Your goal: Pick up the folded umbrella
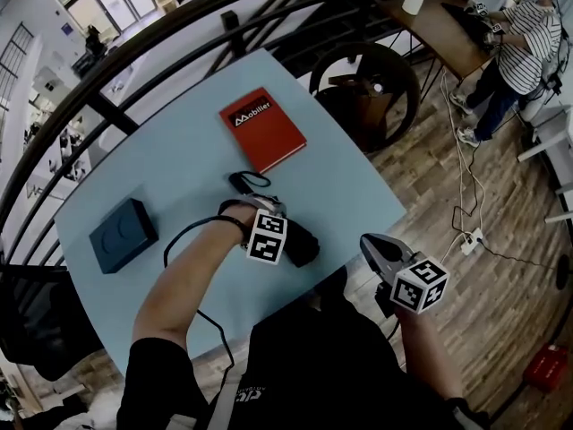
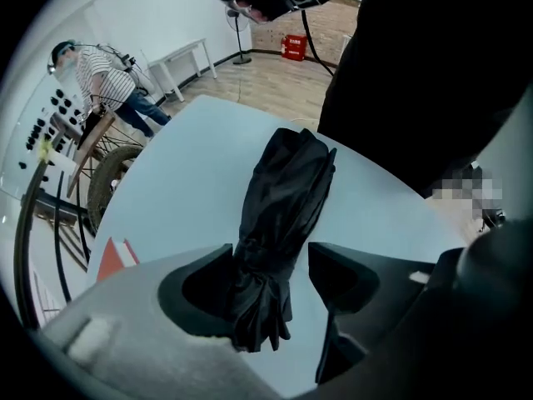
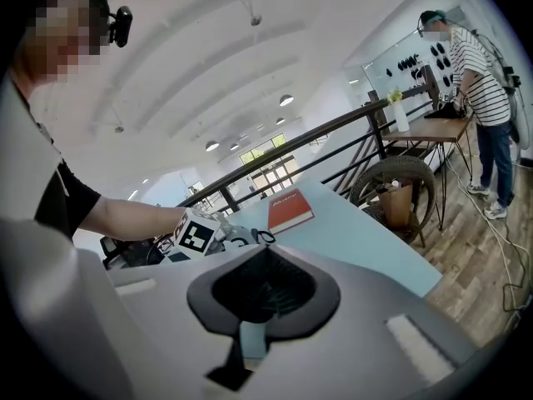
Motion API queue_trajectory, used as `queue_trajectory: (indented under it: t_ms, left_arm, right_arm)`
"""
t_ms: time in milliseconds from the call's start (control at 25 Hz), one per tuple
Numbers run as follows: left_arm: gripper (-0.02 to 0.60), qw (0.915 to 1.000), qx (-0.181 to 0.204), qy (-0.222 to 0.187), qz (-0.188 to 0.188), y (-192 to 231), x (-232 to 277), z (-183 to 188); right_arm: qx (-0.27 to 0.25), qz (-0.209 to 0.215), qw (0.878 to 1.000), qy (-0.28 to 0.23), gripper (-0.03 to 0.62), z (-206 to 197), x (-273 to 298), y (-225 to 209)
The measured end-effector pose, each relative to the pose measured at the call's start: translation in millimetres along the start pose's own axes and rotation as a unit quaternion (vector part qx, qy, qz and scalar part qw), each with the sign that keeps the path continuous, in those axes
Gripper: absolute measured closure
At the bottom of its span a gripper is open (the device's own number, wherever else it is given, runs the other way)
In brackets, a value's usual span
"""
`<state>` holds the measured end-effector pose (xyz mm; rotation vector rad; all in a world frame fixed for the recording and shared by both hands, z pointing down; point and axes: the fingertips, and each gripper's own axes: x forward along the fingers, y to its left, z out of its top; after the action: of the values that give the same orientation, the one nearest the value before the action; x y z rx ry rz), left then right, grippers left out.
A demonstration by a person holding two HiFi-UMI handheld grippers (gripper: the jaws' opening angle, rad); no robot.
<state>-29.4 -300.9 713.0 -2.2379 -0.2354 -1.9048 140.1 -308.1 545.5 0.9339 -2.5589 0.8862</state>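
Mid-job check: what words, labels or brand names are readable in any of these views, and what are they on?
"Mobilier": white print, beside a small logo, on the red book lying on the table.
Print on the person's dark shirt: too small to read.
Book cover in the right gripper view: too blurred to read.

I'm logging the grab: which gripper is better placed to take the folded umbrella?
Left. The left gripper points down with its jaws apart on either side of the umbrella, which lies on the table. The right gripper is shut, holds nothing, and sits apart from it near the table's edge.
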Motion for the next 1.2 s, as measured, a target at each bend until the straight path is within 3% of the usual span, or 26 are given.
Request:
queue_trajectory:
  t_ms: [200, 440, 680, 760, 880, 960, 1200]
  left_arm:
    - [0.288, 0.9988, 0.038, 0.030, -0.001, 9.0, 10.4, -0.8]
    - [0.271, 0.9986, 0.034, 0.036, -0.017, 7.1, 23.1, -2.6]
    - [0.260, 0.9965, 0.060, 0.058, 0.004, 8.1, 36.8, -5.0]
    - [0.267, 0.9973, 0.039, 0.060, 0.013, 9.7, 36.5, -4.7]
    - [0.277, 0.9977, -0.044, 0.048, 0.017, 9.8, 33.9, -2.6]
    - [0.282, 0.9946, -0.097, 0.036, 0.008, 4.7, 29.7, -1.5]
    - [0.284, 0.9816, -0.189, 0.026, 0.000, -8.4, 19.7, 0.3]
  right_arm:
    - [0.004, -0.006, 1.000, -0.002, 0.592, 1.8, -4.7, -5.3]
    - [0.009, -0.009, 1.000, -0.003, 0.592, 0.1, -9.3, -6.9]
    - [0.019, -0.007, 1.000, -0.007, 0.592, -2.1, -9.2, -6.6]
    - [0.021, -0.004, 1.000, -0.008, 0.592, -2.9, -9.1, -6.2]
    - [0.024, 0.002, 1.000, -0.007, 0.592, -4.1, -8.5, -4.7]
    - [0.023, 0.009, 1.000, -0.007, 0.592, -4.0, -8.0, -2.3]
    - [0.021, 0.027, 0.999, -0.003, 0.592, -0.6, -3.1, 3.3]
